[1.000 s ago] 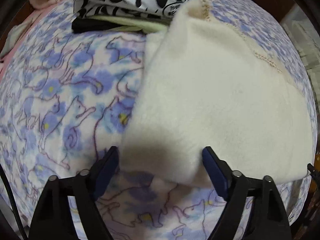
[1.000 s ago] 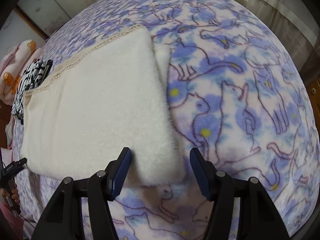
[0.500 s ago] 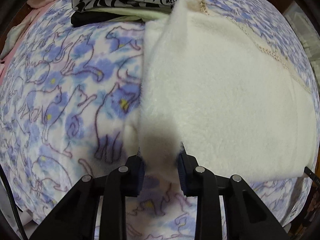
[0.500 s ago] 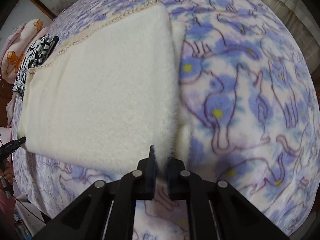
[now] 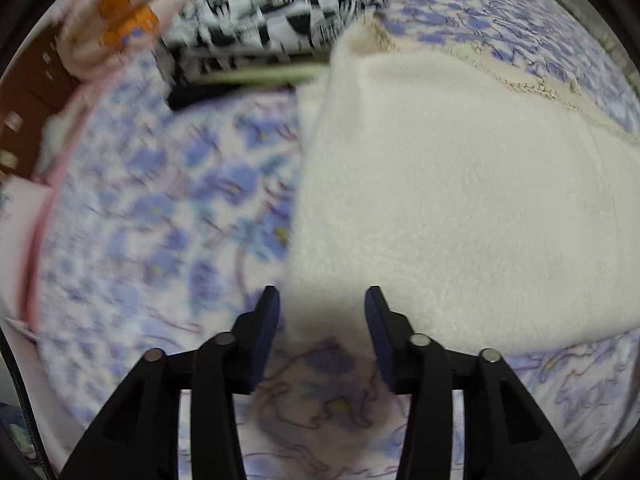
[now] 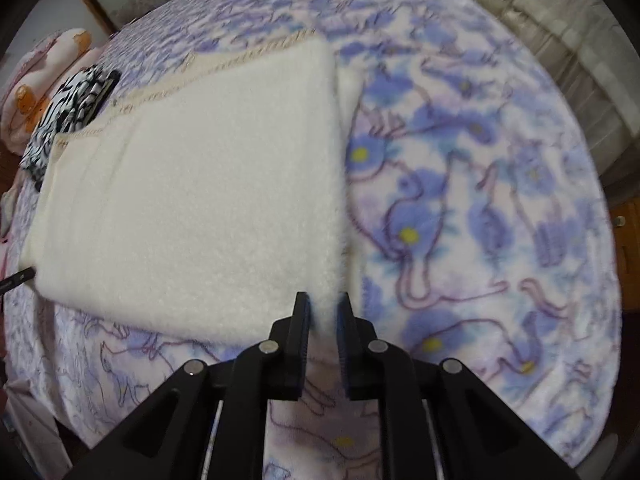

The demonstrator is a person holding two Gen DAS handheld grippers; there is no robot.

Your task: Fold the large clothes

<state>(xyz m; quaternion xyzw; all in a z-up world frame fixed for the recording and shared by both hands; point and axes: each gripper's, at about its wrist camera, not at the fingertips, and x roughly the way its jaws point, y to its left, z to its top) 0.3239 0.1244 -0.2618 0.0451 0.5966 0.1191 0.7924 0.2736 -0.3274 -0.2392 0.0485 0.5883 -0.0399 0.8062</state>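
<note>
Fig.: cream fleece garment [image 6: 192, 200], part-folded, on cat-print blanket [image 6: 480, 200] w/ long axis left–right. Each near corner sits in a claw: left gripper [image 5: 320, 300] at left corner, jaws opening, cloth between, pads prob. not pressing (view blurred); right gripper [image 6: 323, 304] at right corner, pinching the edge, jaws easing apart. Folded clothes stack [image 5: 272, 40] far left; curtain [image 6: 560, 40] far right

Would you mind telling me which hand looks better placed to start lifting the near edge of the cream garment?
Right. The right tongs pinch the cream garment at its near corner, though opening slightly. The left tongs are opening wider, the fabric loose between them.
</note>
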